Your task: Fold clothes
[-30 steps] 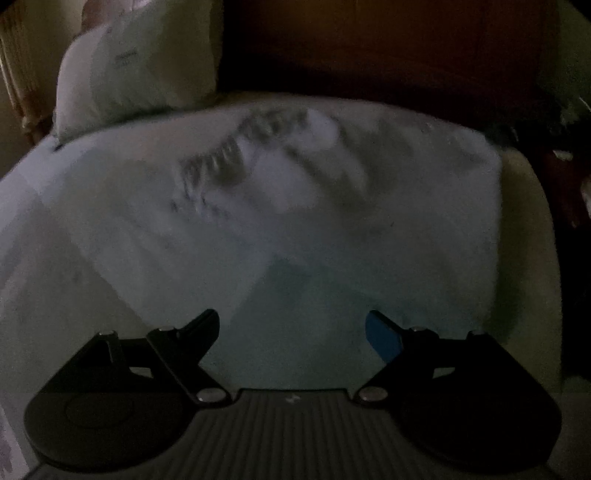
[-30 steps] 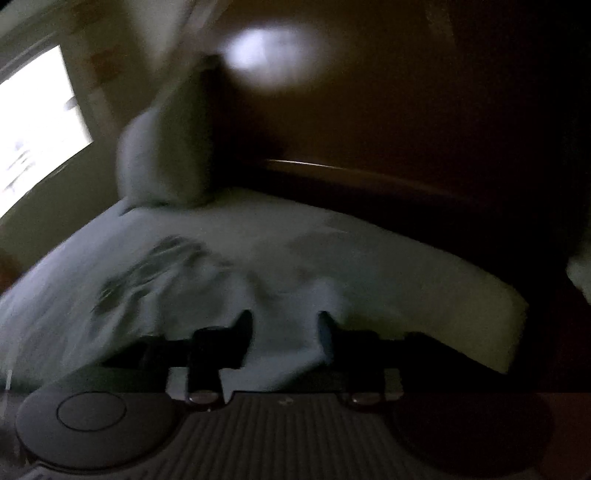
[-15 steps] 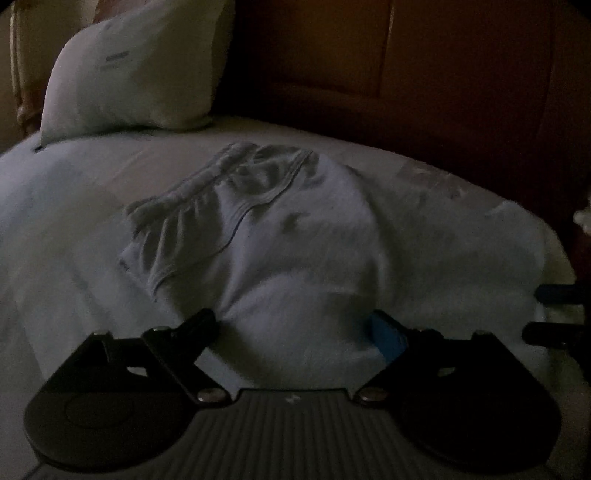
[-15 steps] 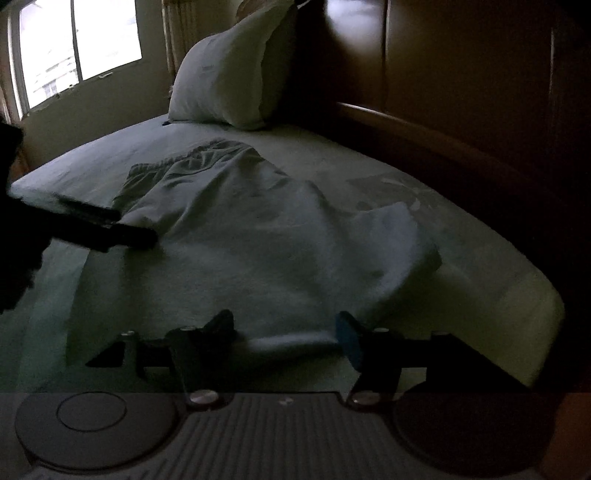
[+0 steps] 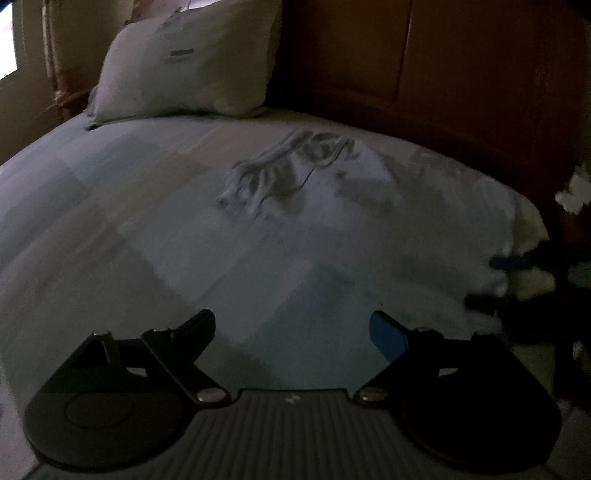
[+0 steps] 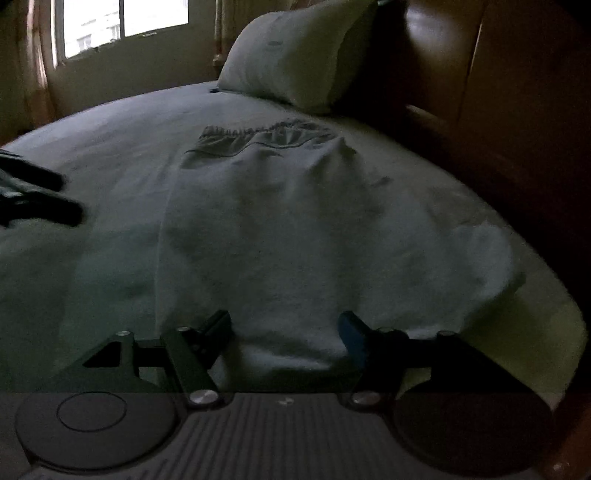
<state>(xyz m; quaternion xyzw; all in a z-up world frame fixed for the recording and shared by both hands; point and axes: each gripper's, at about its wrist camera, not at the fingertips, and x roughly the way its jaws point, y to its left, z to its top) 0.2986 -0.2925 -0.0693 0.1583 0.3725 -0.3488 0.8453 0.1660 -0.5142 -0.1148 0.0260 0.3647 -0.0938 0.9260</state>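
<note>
- The left claw (image 5: 291, 328) has its fingers spread wide with nothing between them, over the pale bed sheet (image 5: 110, 221).
- The right claw (image 6: 286, 326) is also spread apart and grips nothing; the near hem of the grey shorts (image 6: 295, 240) lies in the gap between its fingers, though whether they touch it cannot be told.
- The shorts lie flat on the bed, the gathered waistband (image 6: 266, 134) at the end toward the pillow (image 6: 295, 55) and one leg reaching toward the bed's edge beside the wooden headboard (image 6: 517, 92).
- In the left wrist view the shorts (image 5: 314, 177) are blurred, well ahead of the claw.
- A window (image 6: 122, 26) is lit beyond the pillow.
</note>
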